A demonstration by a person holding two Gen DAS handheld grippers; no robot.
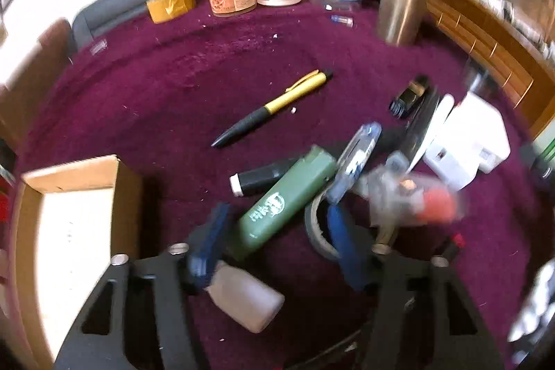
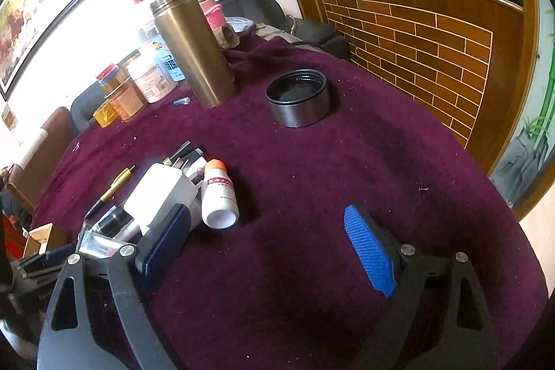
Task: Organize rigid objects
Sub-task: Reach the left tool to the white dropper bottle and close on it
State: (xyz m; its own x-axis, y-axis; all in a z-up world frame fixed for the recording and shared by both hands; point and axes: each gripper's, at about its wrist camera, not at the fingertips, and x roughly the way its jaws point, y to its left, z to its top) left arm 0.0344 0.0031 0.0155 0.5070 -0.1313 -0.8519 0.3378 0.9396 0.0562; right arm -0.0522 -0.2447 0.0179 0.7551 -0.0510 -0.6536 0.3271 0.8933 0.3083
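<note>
The green case lies tilted on the purple cloth, in a heap with a black tube, a tape roll and a white charger. It sits between the blue pads of the left gripper, which stand partly closed around its lower end; blur hides whether they press on it, so a grip cannot be confirmed. It looks like hard, smooth plastic: probably light and stiff, a bit slippery, best taken across its narrow sides near the middle so it does not swing. A small white bottle lies just below the left pad and may get nudged.

The left view alone shows the open cardboard box beside the heap, a likely place for the items, and the yellow pen lying apart.

The right view alone shows a black lid standing well apart from the heap near a gold flask, and an orange-capped bottle lying beside the charger. The right gripper is spread wide over bare cloth with nothing between its pads.
</note>
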